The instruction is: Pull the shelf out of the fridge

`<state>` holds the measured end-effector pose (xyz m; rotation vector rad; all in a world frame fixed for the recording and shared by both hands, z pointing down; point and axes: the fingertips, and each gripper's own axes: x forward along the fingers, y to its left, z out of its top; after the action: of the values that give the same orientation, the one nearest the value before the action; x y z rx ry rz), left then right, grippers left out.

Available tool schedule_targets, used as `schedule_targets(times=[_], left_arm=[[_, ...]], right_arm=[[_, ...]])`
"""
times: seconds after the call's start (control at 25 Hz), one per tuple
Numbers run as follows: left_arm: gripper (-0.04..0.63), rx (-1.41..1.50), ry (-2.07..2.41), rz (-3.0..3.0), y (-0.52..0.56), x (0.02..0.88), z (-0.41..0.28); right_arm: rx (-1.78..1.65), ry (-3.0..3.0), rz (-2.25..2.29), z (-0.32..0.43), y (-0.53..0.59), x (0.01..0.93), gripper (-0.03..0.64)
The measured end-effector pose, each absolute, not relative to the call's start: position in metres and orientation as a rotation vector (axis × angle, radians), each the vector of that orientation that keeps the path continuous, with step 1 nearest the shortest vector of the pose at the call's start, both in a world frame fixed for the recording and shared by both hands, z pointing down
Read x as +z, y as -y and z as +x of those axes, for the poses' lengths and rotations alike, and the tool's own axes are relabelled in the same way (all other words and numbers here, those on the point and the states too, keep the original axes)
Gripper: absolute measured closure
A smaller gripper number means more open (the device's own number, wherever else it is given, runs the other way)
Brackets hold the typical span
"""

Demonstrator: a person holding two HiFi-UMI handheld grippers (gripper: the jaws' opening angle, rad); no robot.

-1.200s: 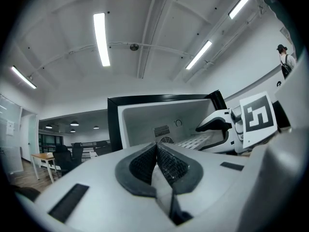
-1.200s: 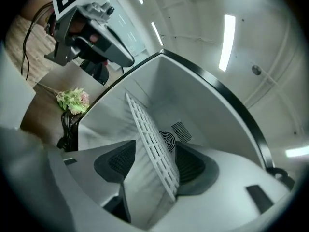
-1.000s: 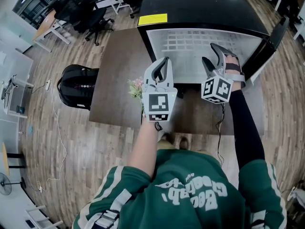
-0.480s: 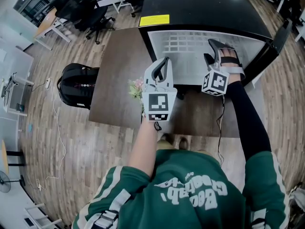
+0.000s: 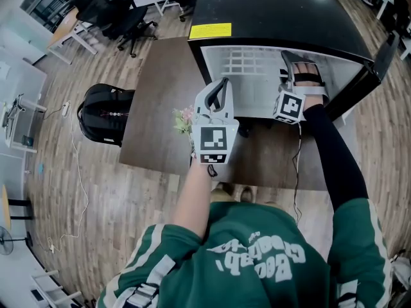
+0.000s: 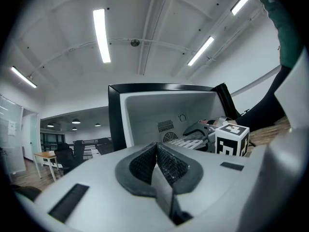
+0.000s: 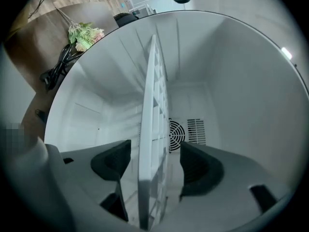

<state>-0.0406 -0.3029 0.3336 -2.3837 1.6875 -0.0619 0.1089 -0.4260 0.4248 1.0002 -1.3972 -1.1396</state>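
Note:
The black fridge [image 5: 270, 8] stands open on the table, with its white wire shelf [image 5: 247, 63] inside the white cavity. My right gripper [image 5: 288, 61] reaches into the cavity at the shelf's right part. In the right gripper view the shelf [image 7: 153, 110] runs edge-on between the open jaws, and neither pad [image 7: 112, 162] touches it. My left gripper [image 5: 223, 83] hovers shut over the table in front of the fridge, holding nothing. In the left gripper view its pads [image 6: 145, 161] are pressed together, with the fridge [image 6: 116, 115] ahead.
A brown table [image 5: 154, 108] carries the fridge, a small bunch of flowers [image 5: 183, 118] and a black cable [image 5: 243, 128]. The fridge door [image 5: 380, 53] hangs open at right. A black bag [image 5: 106, 114] sits on the wood floor at left; office chairs [image 5: 122, 11] stand behind.
My right gripper has moved forward into the fridge until its open jaws straddle the shelf's front edge. The left gripper has stayed in place.

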Motion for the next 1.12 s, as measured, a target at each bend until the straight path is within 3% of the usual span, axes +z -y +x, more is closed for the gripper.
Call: schedule_targets(times=[0.6,0.72,0.92,1.12], left_arm=[[0.578,-0.084,-1.689,-2.394,0.315,0.341,-0.039],[0.578,-0.086,-1.681,-2.4,0.318,0.343,-0.036],[0.578,-0.09,-1.67,-2.416,0.322,0.346,-0.031],[0.578,-0.074,-1.663,-2.428,0.325,0.347,-0.027]], right_arm=[[-1.135,1.317,1.052,0.119,0.455,0.433,0.304],[-1.15,1.331,1.125,0.116,0.456,0.427,0.334],[-1.172,1.292,1.193,0.119,0.458,0.42,0.461],[-1.211,1.274,1.245,0.123,0.46,0.414,0.471]])
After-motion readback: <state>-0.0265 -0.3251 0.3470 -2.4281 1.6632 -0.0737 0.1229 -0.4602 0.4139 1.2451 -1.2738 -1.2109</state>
